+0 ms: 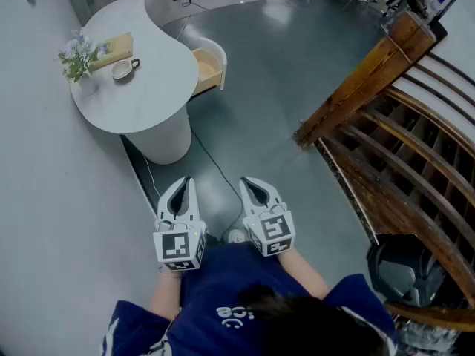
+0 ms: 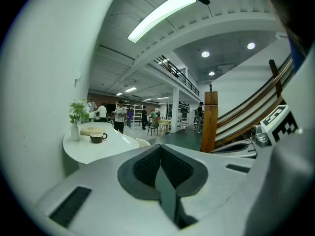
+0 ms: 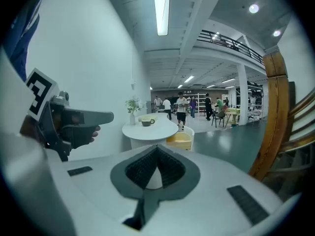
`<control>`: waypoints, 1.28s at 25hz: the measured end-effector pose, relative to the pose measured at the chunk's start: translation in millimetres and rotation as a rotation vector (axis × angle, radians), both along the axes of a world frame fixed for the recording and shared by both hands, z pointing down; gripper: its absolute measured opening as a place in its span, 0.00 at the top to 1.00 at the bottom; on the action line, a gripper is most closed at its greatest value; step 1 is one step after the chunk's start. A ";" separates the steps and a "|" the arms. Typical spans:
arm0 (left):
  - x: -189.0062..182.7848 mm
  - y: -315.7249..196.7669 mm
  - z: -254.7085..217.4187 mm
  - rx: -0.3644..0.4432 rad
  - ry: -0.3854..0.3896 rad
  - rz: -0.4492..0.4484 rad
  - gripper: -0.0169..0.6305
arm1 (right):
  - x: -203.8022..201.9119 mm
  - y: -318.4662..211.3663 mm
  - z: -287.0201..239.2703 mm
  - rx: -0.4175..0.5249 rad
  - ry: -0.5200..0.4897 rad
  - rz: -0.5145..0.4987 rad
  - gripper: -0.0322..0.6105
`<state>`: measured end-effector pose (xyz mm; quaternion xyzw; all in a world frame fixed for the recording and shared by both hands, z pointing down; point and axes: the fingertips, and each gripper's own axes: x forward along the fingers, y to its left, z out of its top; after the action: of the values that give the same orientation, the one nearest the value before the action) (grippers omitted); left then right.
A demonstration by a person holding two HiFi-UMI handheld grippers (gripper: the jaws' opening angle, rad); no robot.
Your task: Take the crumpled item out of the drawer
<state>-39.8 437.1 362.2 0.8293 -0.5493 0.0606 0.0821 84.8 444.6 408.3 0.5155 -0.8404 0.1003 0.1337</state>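
Observation:
The drawer (image 1: 206,67) stands pulled out of the white rounded table (image 1: 156,65), far ahead of both grippers. Its tan inside shows, and it appears again as a yellowish box (image 3: 180,140) in the right gripper view. I cannot make out a crumpled item in it from here. My left gripper (image 1: 185,179) and right gripper (image 1: 248,181) hang side by side close to the person's body, over the dark floor. Each one has its jaws pressed together with nothing between them, as the left gripper (image 2: 160,149) and right gripper (image 3: 157,149) show in their own views.
On the table stand a vase of flowers (image 1: 78,58), a cup (image 1: 123,69) and a tan book (image 1: 115,48). A wooden stair rail (image 1: 371,73) runs along the right. A cable (image 1: 215,165) trails over the floor. People stand far off in the hall.

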 end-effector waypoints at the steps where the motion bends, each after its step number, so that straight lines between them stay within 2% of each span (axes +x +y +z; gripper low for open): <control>1: -2.8 -2.1 -0.2 0.000 0.000 0.003 0.97 | -2.6 -1.7 -0.9 -0.001 -0.006 0.007 0.94; 7: -21.3 -19.2 -1.5 0.013 0.008 0.026 0.97 | -20.0 -16.2 -4.7 0.015 -0.013 0.037 0.94; 11: -33.7 -31.4 0.7 -0.001 0.029 0.051 0.97 | -26.7 -21.5 -2.2 -0.012 -0.047 0.075 0.94; 16: -40.4 -44.4 -9.2 0.037 0.031 0.094 0.97 | -34.2 -28.7 -2.9 -0.003 -0.047 0.118 0.94; 22: -49.0 -57.9 2.1 0.005 0.028 0.086 0.97 | -47.5 -43.6 7.7 -0.030 -0.041 0.097 0.94; 28: -50.3 -103.3 16.3 -0.014 0.019 0.042 0.97 | -43.6 -98.2 22.7 -0.047 -0.065 0.062 0.94; 32: -32.9 -134.2 8.4 0.004 0.011 0.046 0.97 | -30.6 -143.3 18.5 -0.041 -0.080 0.027 0.94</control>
<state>-72.7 302.9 370.6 0.8422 -0.5299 0.0569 0.0821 54.2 301.3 426.8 0.5195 -0.8359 0.1397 0.1092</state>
